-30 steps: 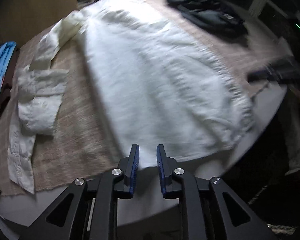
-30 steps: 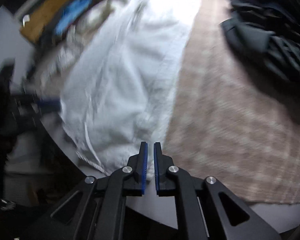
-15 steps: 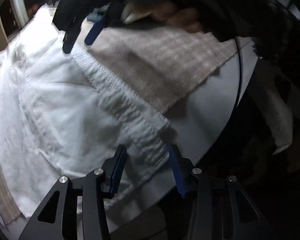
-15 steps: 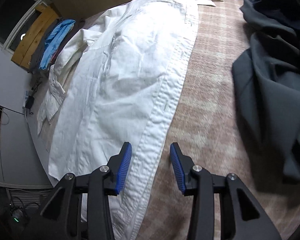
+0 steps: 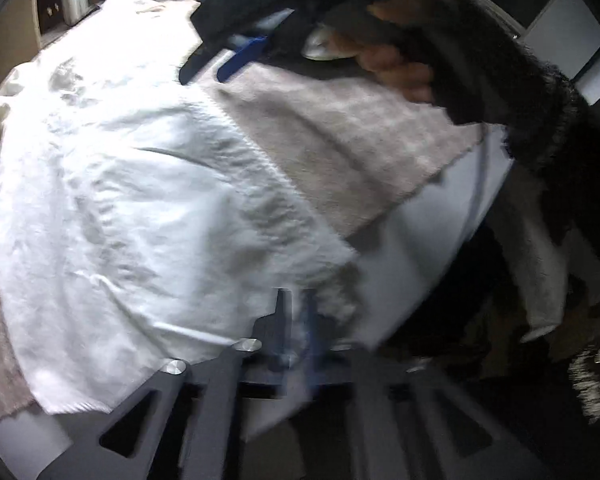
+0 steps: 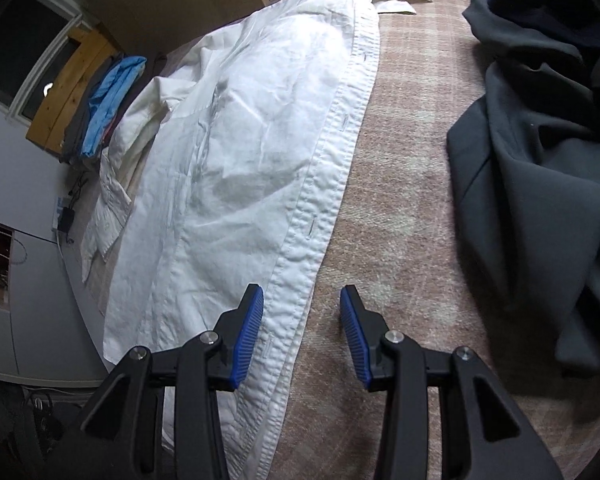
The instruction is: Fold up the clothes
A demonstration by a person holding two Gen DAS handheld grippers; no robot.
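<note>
white button-up shirt lies spread flat, wrinkled, placket edge straight.

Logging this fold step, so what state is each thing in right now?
white shirt: spread flat, placket edge up.
left gripper: nearly shut on the shirt corner, blurred.
right gripper: open, straddling the placket.
dark garment: crumpled heap.
blue clothes: stacked.
</note>
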